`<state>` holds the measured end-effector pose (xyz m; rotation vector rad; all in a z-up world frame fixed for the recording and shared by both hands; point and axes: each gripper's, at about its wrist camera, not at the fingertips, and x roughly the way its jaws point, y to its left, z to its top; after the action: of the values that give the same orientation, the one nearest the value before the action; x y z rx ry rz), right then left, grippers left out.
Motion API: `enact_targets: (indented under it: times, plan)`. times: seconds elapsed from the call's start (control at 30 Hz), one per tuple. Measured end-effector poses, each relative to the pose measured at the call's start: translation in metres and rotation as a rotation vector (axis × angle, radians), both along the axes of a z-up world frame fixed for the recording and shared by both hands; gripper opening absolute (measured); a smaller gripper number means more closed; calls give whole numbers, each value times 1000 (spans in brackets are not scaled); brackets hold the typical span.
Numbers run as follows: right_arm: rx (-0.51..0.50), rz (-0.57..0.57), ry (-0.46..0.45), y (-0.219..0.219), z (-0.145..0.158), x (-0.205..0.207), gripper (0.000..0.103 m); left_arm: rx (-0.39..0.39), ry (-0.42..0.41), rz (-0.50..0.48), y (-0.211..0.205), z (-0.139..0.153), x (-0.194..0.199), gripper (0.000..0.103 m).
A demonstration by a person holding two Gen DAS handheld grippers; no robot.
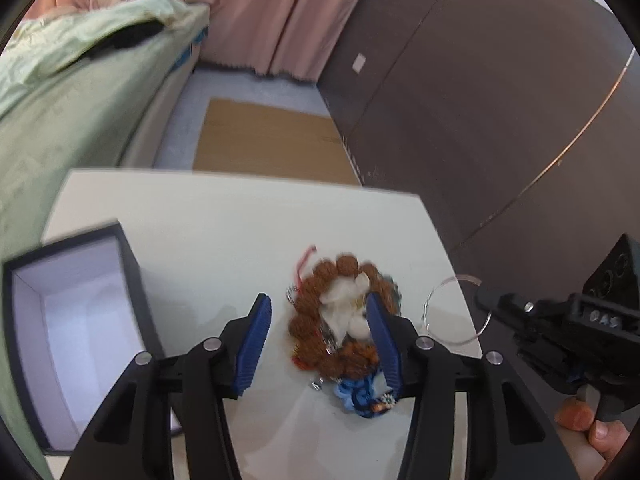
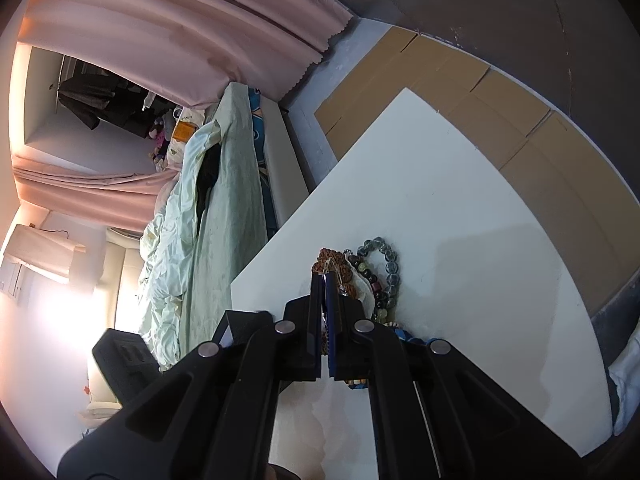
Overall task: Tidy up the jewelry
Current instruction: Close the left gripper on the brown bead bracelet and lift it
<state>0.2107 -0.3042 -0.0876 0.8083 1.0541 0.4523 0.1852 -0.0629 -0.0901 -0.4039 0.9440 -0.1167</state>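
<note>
On the white table [image 1: 200,220] lies a jewelry pile: a brown bead bracelet [image 1: 316,312] around white pieces [image 1: 344,304], with a blue tasselled piece [image 1: 360,394] at its near end. My left gripper [image 1: 320,320] is open over the pile. Its right pad lies across the pile and its left pad stands clear on bare table. At the right, my right gripper [image 1: 486,296] is shut on the rim of a clear bangle [image 1: 436,292] by the table's edge. The right wrist view has the right gripper [image 2: 323,280] with pads together above the brown beads [image 2: 330,258], beside a dark bead bracelet [image 2: 390,268].
An open black box with a white lining [image 1: 60,320] stands at the table's left. Beyond it is a bed with a green cover [image 1: 60,100]. Flat cardboard [image 1: 268,136] lies on the floor past the table, a dark wardrobe [image 1: 480,100] stands on the right, and pink curtains [image 1: 272,12] hang behind.
</note>
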Motion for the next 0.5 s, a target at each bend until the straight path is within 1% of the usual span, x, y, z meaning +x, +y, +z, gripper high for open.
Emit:
enact_targets:
  times: [0.03, 0.07, 0.2, 0.37, 0.43, 0.5]
  plan:
    - [1, -1, -2, -1, 1, 0, 4, 0, 19, 6, -1, -5, 1, 46]
    - [3, -3, -2, -1, 1, 0, 4, 10, 27, 11, -2, -7, 1, 41]
    - [8, -11, -2, -5, 2, -2, 4, 35, 39, 30, -7, -9, 1, 40]
    - [20, -33, -27, -14, 9, -6, 4, 56, 52, 22, -22, -14, -6, 40]
    - [22, -36, -38, -17, 13, -9, 4, 60, 63, 43, -22, -20, -8, 40]
    - [26, -34, -43, -18, 15, -11, 4, 46, 68, 73, -17, -25, -9, 37]
